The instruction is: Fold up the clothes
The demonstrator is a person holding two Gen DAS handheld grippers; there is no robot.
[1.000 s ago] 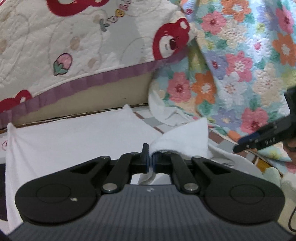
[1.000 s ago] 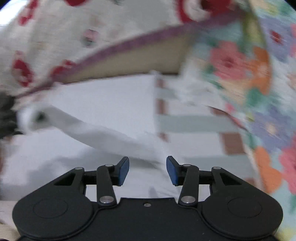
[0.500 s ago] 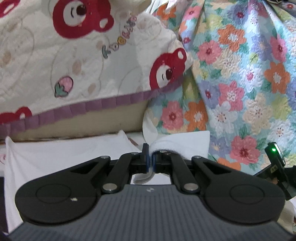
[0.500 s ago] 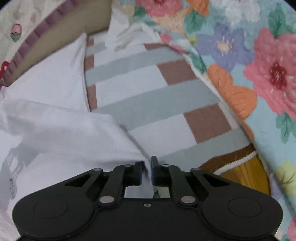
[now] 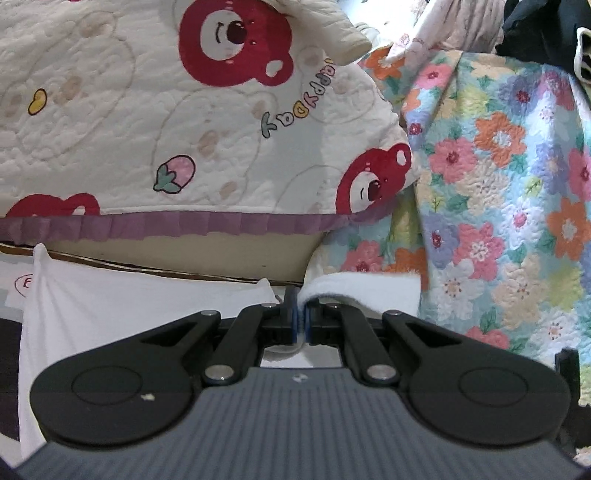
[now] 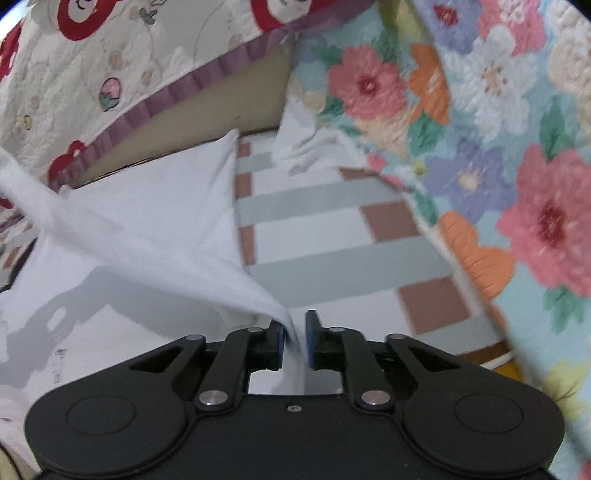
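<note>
A white garment (image 6: 155,206) lies spread over the striped bed sheet (image 6: 332,225). One fold of it rises from the left and runs into my right gripper (image 6: 295,332). That gripper's jaws are opening, with a gap at the right pad, and the cloth's corner still hangs between them. In the left wrist view my left gripper (image 5: 301,319) is shut on a thick white edge of the garment (image 5: 362,291), held up off the bed. The rest of the white cloth (image 5: 129,306) stretches away below and to the left.
A cream quilt with red bears and a purple frill (image 5: 207,122) hangs over the far side. A floral quilt (image 5: 498,206) is piled at the right, also the floral quilt (image 6: 498,147) along the sheet's right edge. Dark clothing (image 5: 546,29) sits at the top right.
The right gripper closed on the garment's corner half a second ago and now stands wider again. The left gripper has lifted its pinched edge, with more of the bear quilt in sight.
</note>
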